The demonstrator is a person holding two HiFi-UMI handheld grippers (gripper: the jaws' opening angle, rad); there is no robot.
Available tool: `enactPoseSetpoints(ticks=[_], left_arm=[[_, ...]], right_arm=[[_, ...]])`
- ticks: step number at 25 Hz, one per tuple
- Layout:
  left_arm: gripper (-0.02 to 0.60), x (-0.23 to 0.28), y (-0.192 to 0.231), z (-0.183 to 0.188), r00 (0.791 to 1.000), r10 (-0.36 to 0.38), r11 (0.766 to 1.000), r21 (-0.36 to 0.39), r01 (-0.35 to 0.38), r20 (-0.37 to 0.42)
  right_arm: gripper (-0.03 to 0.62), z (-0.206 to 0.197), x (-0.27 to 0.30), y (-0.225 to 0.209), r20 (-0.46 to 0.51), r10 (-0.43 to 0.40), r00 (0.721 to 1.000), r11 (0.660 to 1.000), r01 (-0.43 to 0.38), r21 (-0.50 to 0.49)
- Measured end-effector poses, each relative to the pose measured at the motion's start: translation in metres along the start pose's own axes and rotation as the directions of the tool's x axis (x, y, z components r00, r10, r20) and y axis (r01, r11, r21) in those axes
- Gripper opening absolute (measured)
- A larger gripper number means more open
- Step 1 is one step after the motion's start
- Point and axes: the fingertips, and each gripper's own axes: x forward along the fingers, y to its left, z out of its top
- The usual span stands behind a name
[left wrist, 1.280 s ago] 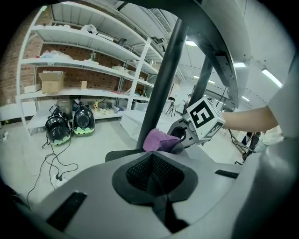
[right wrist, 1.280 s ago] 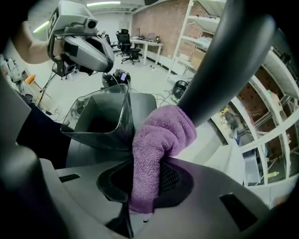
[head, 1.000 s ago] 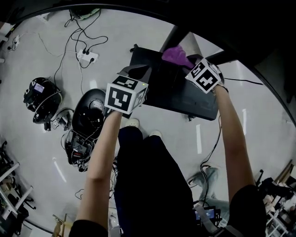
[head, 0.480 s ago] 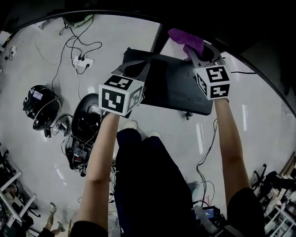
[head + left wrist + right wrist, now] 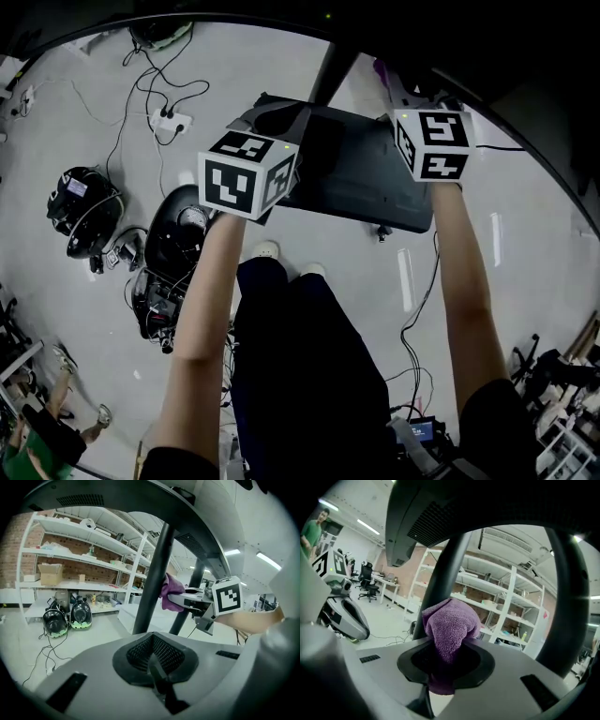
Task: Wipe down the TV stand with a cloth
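Between the jaws of your right gripper (image 5: 440,670) sits the purple cloth (image 5: 450,625); the jaws are clamped on its lower fold, and the rest bunches up in front of them. Just behind the cloth rises a dark pole (image 5: 440,573) of the TV stand; a second pole (image 5: 568,597) stands at the right edge of that view. From the left gripper view, the cloth (image 5: 169,590) lies against the side of the pole (image 5: 152,583), with your right gripper (image 5: 190,601) reaching in from the right; whether it presses or only touches, I cannot tell.

Your left gripper (image 5: 157,674) has its jaws together with nothing between them; it points toward the same pole but stays apart from it.

In the head view, both grippers are held out over the stand's black base (image 5: 366,187), which sits on the pale floor (image 5: 84,112); the left gripper (image 5: 272,117) is over the base's left end, the right gripper (image 5: 405,86) near its far right side, with only a sliver of cloth (image 5: 380,67) showing.

To your left, dark gear (image 5: 84,206) and a white power strip (image 5: 172,120) lie among loose cables (image 5: 141,84). White shelves (image 5: 79,550) stand against a brick wall beyond the stand; a person in green (image 5: 311,524) is far off.
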Motion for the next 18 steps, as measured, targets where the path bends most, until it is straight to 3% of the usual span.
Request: enactPoseSetpoints(ticks=[10, 18], left_arm=[[0.005, 0.008, 0.0, -0.008, 1.0, -0.011, 1.0, 0.0, 0.011, -0.015], [0.005, 0.005, 0.008, -0.025, 0.999, -0.002, 1.0, -0.004, 0.002, -0.05]], right_arm=[[0.091, -0.017, 0.025, 0.025, -0.04, 0.07, 0.997, 0.997, -0.071, -0.007], [0.091, -0.062, 0.042, 0.048, -0.149, 0.126, 0.981, 0.992, -0.126, 0.008]])
